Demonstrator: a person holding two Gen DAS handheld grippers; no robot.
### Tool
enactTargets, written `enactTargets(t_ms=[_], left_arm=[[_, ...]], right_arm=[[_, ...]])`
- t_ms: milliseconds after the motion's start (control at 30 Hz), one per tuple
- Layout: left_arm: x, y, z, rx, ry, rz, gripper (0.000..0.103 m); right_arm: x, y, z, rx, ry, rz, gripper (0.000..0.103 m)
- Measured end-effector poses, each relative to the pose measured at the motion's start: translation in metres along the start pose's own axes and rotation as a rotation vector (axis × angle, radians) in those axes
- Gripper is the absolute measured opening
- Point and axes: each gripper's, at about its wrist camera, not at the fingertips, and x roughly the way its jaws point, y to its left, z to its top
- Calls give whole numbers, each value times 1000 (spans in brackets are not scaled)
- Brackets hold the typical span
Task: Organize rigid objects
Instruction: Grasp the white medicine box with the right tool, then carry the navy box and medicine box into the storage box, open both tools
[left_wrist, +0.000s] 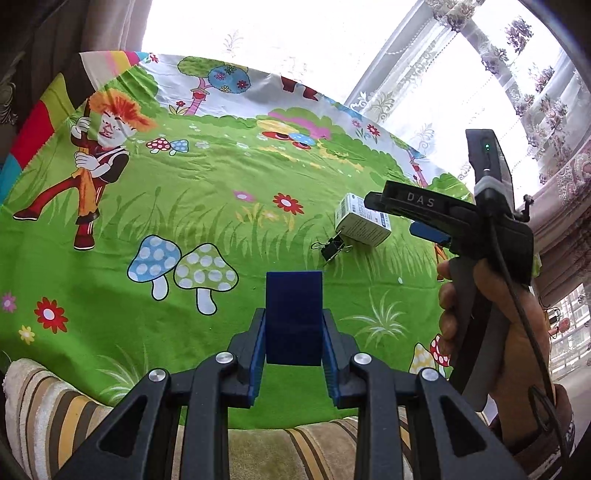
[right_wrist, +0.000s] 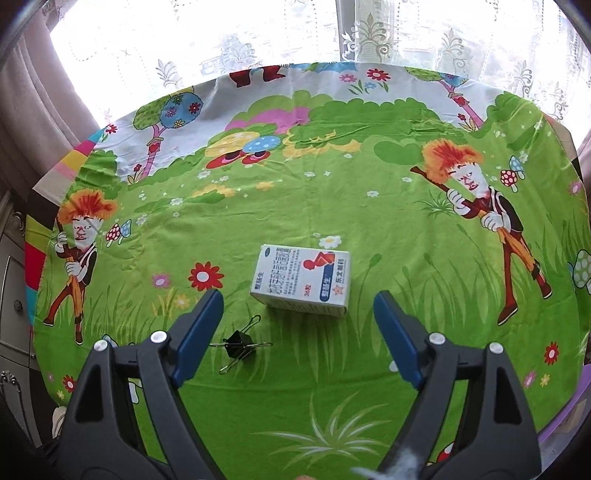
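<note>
My left gripper (left_wrist: 294, 317) is shut on a dark blue block (left_wrist: 294, 314) and holds it above the near part of the cartoon-print green cloth (left_wrist: 221, 221). A white medicine box (right_wrist: 301, 280) lies on the cloth, with a black binder clip (right_wrist: 241, 347) just to its near left. Both also show in the left wrist view, the box (left_wrist: 360, 223) and the clip (left_wrist: 331, 248), to the right of the block. My right gripper (right_wrist: 297, 302) is open and empty, hovering above and just short of the box, the clip near its left finger. It shows in the left wrist view (left_wrist: 406, 218) at the right.
The cloth (right_wrist: 369, 184) covers a round table. Lace curtains (right_wrist: 295, 33) and a bright window lie behind it. A striped cushion (left_wrist: 55, 406) lies at the near edge below my left gripper. A grey cabinet (right_wrist: 11, 295) stands at far left.
</note>
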Motion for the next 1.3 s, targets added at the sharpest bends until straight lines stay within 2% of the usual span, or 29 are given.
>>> enactTargets(t_ms=[533, 600, 667, 767, 900, 1067, 1300], left_arm=[[1, -3, -6, 17, -2, 6, 28], [1, -2, -6, 13, -1, 4, 28], [2, -1, -5, 7, 4, 4, 28], [3, -1, -6, 8, 10, 5, 28], [4, 0, -7, 0, 16, 0, 28], [6, 3, -8, -11, 27, -12, 28], [2, 2, -10, -11, 25, -32, 28]], right_arm=[[50, 12, 11, -40, 47, -56, 87], [54, 10, 9, -33, 54, -59, 85], [58, 8, 7, -36, 67, -59, 75], [56, 4, 6, -30, 53, -52, 74], [41, -4, 3, -2, 19, -43, 73], [0, -11, -8, 6, -39, -21, 73], [-59, -20, -51, -9, -106, -11, 73]])
